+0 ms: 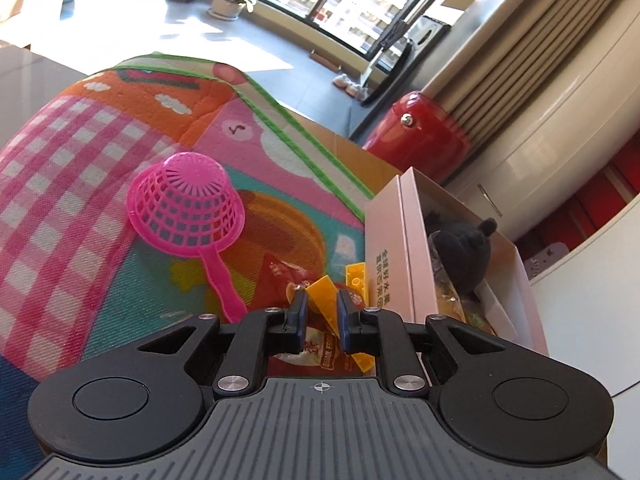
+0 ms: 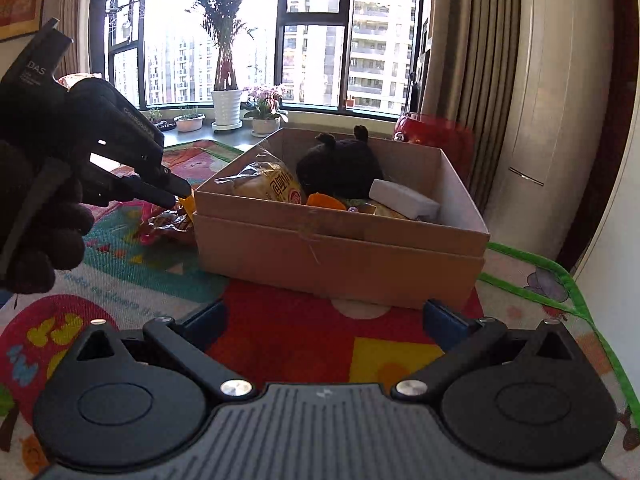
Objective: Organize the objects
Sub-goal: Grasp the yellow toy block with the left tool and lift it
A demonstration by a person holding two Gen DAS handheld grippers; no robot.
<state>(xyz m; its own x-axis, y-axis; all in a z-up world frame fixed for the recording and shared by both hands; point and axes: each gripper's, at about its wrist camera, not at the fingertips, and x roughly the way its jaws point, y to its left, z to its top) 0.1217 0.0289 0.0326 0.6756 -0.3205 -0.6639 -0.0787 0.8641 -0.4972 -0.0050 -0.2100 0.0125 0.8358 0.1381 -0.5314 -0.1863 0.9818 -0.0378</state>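
Pinching a yellow block (image 1: 322, 294), left fingers (image 1: 299, 308) nearly closed, right fingers (image 2: 444, 322) spread empty, "DAS" lettering (image 2: 36, 69).

Play mat (image 2: 280, 332) carries cardboard box (image 2: 340, 248), pink strainer (image 1: 188, 204), snack packet (image 2: 168, 224)

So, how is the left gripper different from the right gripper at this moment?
The left gripper has its jaws nearly closed, pinching a yellow wedge piece; the right gripper has its jaws wide open with nothing between them. The left one hangs over a red snack packet beside the cardboard box; the right one faces the box's long side over bare play mat. Both have blue pads and point downward.
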